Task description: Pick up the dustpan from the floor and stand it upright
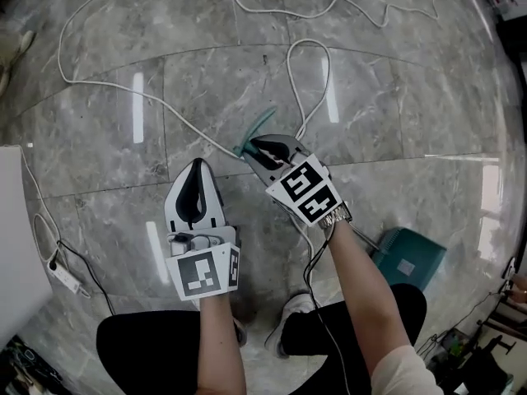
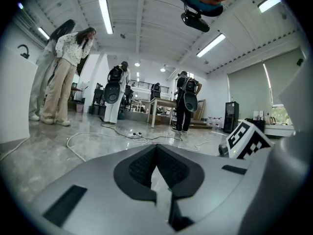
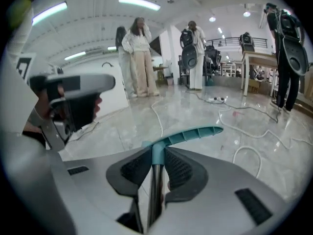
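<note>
Your right tongs (image 1: 268, 149) pinch the metal pole (image 3: 155, 190) of the dustpan (image 1: 409, 257) just below its teal grip (image 3: 190, 135), your left tongs (image 1: 196, 175) are pressed together empty, and the pan sits low beside your right leg (image 1: 410, 307), so grasping looks done and standing it upright remains.

Round the dustpan (image 1: 409, 257) the marble floor (image 1: 412, 122) lies open. Beyond it white cable (image 1: 307, 41) loops across; far left stand a white cabinet (image 1: 16, 237) and seemingly a power strip (image 1: 64, 276).
</note>
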The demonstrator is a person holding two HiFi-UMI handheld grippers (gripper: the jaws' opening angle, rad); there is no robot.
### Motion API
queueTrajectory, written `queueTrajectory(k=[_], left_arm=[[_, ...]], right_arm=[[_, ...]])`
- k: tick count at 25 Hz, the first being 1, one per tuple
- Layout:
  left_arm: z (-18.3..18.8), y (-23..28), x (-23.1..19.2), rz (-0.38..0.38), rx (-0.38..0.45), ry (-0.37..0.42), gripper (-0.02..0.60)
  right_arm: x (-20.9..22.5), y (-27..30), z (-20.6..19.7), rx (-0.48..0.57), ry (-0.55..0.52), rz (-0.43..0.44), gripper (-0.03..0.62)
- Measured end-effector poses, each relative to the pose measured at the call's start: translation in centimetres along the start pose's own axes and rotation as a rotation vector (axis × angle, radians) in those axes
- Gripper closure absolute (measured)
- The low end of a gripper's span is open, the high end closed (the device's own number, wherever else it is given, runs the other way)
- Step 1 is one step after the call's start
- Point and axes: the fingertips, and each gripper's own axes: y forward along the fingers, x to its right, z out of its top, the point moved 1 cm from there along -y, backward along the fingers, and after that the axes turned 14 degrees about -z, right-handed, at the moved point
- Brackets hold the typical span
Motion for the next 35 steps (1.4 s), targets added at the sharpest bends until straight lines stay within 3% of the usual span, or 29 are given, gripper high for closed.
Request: queueTrajectory(k=[3,8,11,13,16,20,24,26,30,35], left_arm=[[4.9,-0.1,0.9,0.001,-0.028,0.04,0.574],[11.8,-3.4,1.8,0.057,-0.053,0.057,0.574],[15.7,-6.6,3.3,0.031,-0.104,0.144,0.574],[19.1,-8.3,5.1,0.007,-0.104,0.156,0.574],[25.1,-9.4,11.8,-0.107,-0.067,0.162,0.574],[30.6,-8.6,24.6,-0.304,-0.031,0.145,0.574],[31.1,-8.7,35.1,-0.462,-0.079,0.093,0.574],[31.1,-9.2,39.0,-0.54,-0.094,0.107,0.574],[30.6,-10.2,45.8,-0.702,-0.091,0.166,0.574],[29.2,-13.0,53.1,-0.8,-0.132,0.195,0.574]], right_arm=[[1.2,-6.1,6.7,0.11,0.035,0.043,0.491],[2.4,-16.8,13.1,0.187,0.072,-0.009,0.491],[2.0,-23.2,15.8,0.226,0.067,-0.036,0.493],[2.4,-27.5,17.5,0.291,0.057,-0.064,0.492],[3.4,-34.3,18.6,0.346,0.035,-0.128,0.491],[5.0,-43.4,18.4,0.341,0.079,-0.194,0.491],[6.1,-50.8,15.9,0.308,0.116,-0.296,0.491],[6.9,-54.6,14.6,0.337,0.156,-0.378,0.491],[8.9,-62.5,11.6,0.498,0.297,-0.588,0.491],[9.7,-71.7,5.5,0.53,0.404,-0.785,0.491]])
